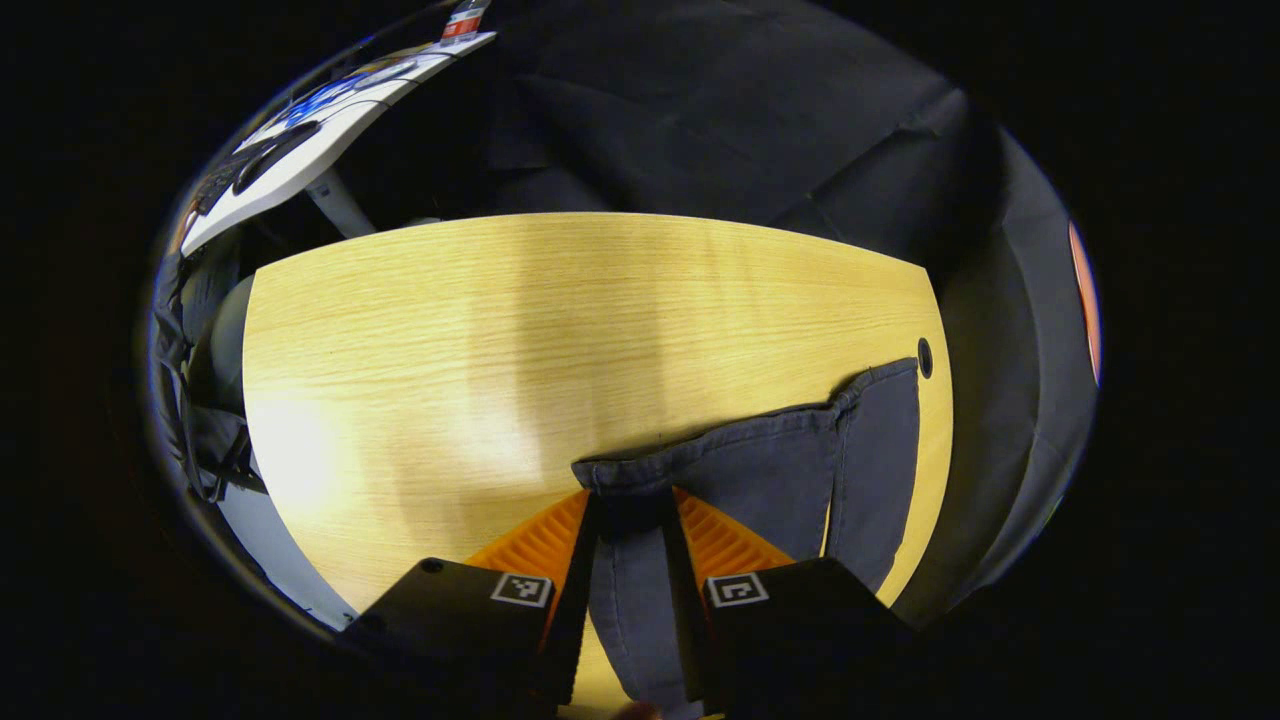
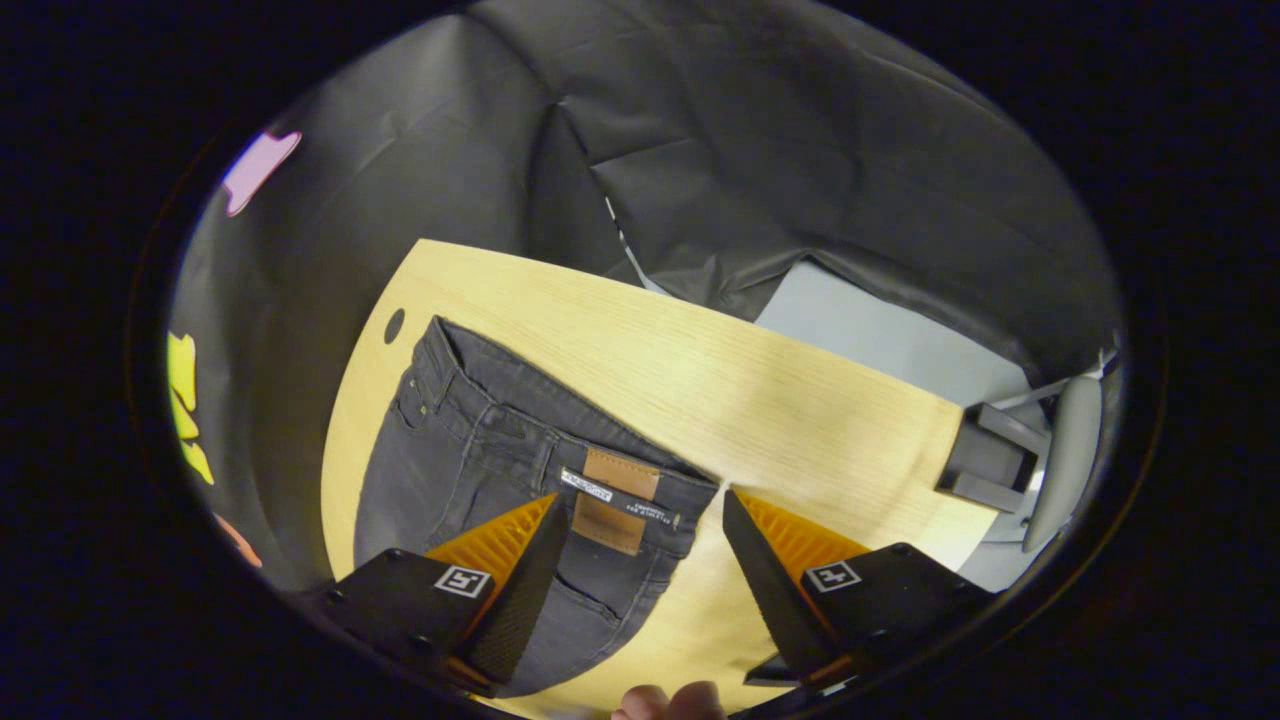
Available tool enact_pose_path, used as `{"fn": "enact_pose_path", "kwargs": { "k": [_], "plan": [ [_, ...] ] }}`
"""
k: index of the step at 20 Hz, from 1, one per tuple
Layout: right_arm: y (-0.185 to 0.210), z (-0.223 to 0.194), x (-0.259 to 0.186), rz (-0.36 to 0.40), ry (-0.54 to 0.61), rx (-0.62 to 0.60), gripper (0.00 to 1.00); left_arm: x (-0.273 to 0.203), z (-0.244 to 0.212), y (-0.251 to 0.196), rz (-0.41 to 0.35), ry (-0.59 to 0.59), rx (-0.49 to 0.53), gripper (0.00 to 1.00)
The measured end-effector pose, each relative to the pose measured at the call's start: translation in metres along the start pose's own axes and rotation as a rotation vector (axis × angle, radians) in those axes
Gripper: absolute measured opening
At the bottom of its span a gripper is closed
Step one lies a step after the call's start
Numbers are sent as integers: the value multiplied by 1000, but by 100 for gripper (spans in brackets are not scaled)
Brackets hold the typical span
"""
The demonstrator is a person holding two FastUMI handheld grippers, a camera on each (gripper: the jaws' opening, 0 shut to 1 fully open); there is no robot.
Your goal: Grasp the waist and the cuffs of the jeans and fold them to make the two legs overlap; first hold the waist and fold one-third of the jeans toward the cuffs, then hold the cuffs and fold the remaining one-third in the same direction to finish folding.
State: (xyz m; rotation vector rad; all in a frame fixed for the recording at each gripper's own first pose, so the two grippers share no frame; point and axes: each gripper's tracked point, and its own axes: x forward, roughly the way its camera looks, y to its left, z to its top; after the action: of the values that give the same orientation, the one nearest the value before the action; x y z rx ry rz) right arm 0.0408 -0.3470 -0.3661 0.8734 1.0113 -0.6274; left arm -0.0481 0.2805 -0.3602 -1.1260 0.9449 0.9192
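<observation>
Dark grey jeans (image 1: 780,480) lie on the light wooden table (image 1: 450,320). In the left gripper view their cuff end runs between the fingers, and my left gripper (image 1: 635,497) is shut on that cuff hem, with fabric hanging down between the jaws. In the right gripper view the jeans (image 2: 460,450) show their waistband with a brown leather patch (image 2: 620,472). My right gripper (image 2: 640,500) stands open around the waistband corner: one finger over the denim, the other over bare table (image 2: 800,400) beside the waist edge.
A cable hole (image 2: 394,325) sits in the table near the far waist corner, also visible as a hole (image 1: 924,357) near the jeans. A white desk (image 1: 300,150) stands beyond the table. A grey chair (image 2: 1065,450) stands off the table's edge. A hand's fingertips (image 2: 670,702) show below.
</observation>
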Motion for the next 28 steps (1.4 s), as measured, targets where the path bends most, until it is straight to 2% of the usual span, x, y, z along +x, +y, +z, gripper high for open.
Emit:
{"fn": "enact_pose_path", "kwargs": {
  "k": [1, 2, 3, 4, 6, 7, 8, 9, 10, 11, 12, 15, 16, 17, 18, 19, 21, 22, 24, 25, 27, 28],
  "plan": [
    [2, 6, 1, 7, -27, -16, 98, 1, -2, -1, -9, 7, -3, 49],
    [5, 3, 2, 7, -7, -18, 98, 1, -3, -3, -14, 6, -7, 36],
    [7, 4, 1, 1, -19, -11, 98, 1, -2, -3, -9, 3, -8, 40],
    [8, 0, 4, -18, -13, -7, 98, 2, -3, -4, -2, 6, -4, 25],
    [6, 0, 9, -104, -34, -9, 99, 2, -3, -5, 19, -7, 17, 19],
    [0, 0, 13, -183, -41, -30, 99, 4, -3, -5, 30, -11, 28, 18],
    [-3, -2, 11, -236, -61, -56, 90, 4, -3, -5, 40, -11, 41, 16],
    [-1, -2, 13, -247, -70, -83, 72, 5, -3, -5, 45, -13, 48, 15],
    [3, -3, 14, -242, -69, -86, 71, 5, -3, -6, 45, -15, 49, 12],
    [5, -1, 12, -235, -72, -73, 56, 5, -4, -7, 41, -16, 46, 10],
    [10, -3, 14, -205, -53, -41, 53, 5, -4, -7, 37, -16, 41, 8],
    [10, -3, 13, -178, -39, 8, 25, 5, -5, -8, 17, -6, 35, 6],
    [12, -4, 17, -165, -12, 8, 26, 5, -6, -10, 2, 5, 35, 5],
    [11, -2, 15, -151, -12, 21, 14, 4, -7, -12, -16, 15, 33, 5],
    [12, -5, 18, -133, 8, 40, 17, 1, -9, -15, -36, 22, 32, 5],
    [15, -3, 11, -112, 17, 68, 12, -2, -10, -17, -52, 23, 32, 5],
    [17, -2, 6, -64, 38, 113, 12, -12, -10, -22, -91, 21, 31, 4],
    [19, -1, 0, -39, 45, 139, 9, -18, -10, -26, -117, 21, 20, 4],
    [27, 1, -14, 18, 62, 188, 5, -31, -10, -30, -150, 20, -37, 4],
    [31, 2, -19, 46, 74, 210, 8, -37, -10, -33, -167, 24, -69, 4],
    [41, 4, -29, 109, 104, 291, 8, -51, -10, -41, -186, 29, -118, 3],
    [51, 7, -37, 142, 125, 343, 8, -57, -9, -43, -171, 28, -137, 4]
  ]
}}
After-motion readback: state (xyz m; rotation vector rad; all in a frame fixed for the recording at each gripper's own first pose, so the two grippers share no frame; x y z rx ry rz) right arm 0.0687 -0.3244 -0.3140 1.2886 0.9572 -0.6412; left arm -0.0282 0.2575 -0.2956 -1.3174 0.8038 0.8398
